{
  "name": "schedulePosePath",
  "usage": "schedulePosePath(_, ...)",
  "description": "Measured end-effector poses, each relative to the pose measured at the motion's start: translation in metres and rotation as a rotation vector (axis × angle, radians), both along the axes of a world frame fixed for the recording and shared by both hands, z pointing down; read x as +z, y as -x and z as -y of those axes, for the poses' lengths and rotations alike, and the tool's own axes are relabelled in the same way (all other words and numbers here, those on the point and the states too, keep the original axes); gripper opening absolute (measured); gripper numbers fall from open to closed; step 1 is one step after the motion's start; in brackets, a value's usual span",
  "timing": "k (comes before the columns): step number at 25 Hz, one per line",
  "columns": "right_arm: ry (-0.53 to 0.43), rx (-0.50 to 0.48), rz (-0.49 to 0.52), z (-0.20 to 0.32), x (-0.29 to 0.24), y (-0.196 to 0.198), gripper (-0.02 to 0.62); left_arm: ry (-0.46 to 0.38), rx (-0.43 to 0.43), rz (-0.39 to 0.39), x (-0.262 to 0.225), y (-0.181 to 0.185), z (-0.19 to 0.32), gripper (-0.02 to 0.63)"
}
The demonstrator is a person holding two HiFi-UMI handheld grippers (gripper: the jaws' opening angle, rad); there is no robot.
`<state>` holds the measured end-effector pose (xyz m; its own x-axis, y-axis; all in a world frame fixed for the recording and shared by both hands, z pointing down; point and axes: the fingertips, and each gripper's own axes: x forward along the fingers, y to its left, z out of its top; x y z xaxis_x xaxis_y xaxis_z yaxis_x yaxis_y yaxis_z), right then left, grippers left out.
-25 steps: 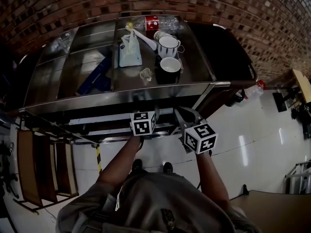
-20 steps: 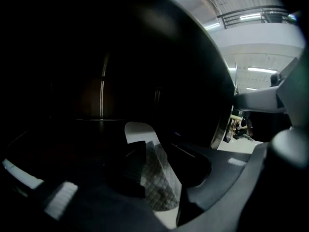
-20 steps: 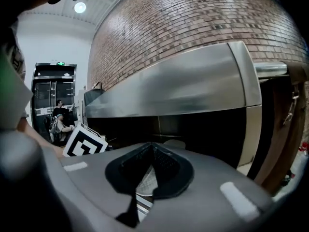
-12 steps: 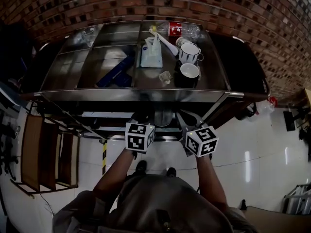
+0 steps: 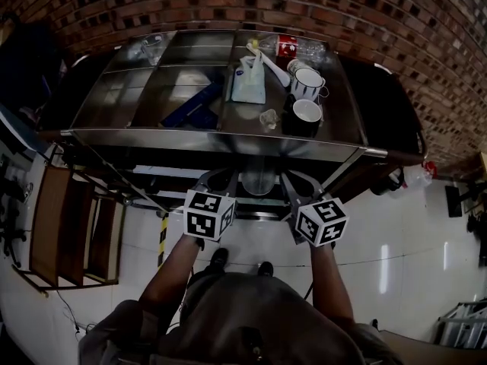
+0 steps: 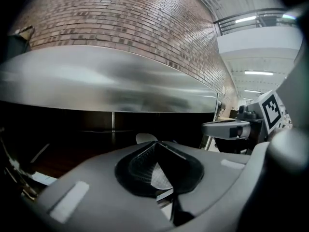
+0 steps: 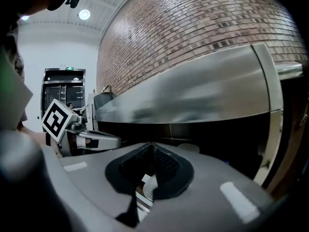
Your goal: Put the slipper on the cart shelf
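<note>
Slipper (image 5: pixel 194 109): the blue shape, likely it, lies on the cart (image 5: pixel 228 141) top shelf, well apart from your tools | change: your left gripper (image 6: pixel 155 143) just snapped from wide to clenched, empty | right gripper (image 7: pixel 153 146) clenched, empty | reading: placement looks done.

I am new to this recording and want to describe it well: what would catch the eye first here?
A stainless-steel cart fills the middle, against a red brick wall. On its top sit a blue slipper left of centre and a white enamel mug at the right. Near its front edge, the left gripper and the right gripper, each with a black-and-white marker cube, are shut and empty.
</note>
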<state>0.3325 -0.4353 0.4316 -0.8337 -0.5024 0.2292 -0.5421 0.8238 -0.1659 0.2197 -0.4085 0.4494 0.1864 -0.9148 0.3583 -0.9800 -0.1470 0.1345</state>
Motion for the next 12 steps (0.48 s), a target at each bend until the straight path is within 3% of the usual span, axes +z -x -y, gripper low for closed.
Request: schedulePosePath(12,-0.013,-0.012,0.004,-0.0067,-0.0043,0.0011,0.0,0.026,0.005,0.002,0.0082,-0.0034,-0.002,0.008)
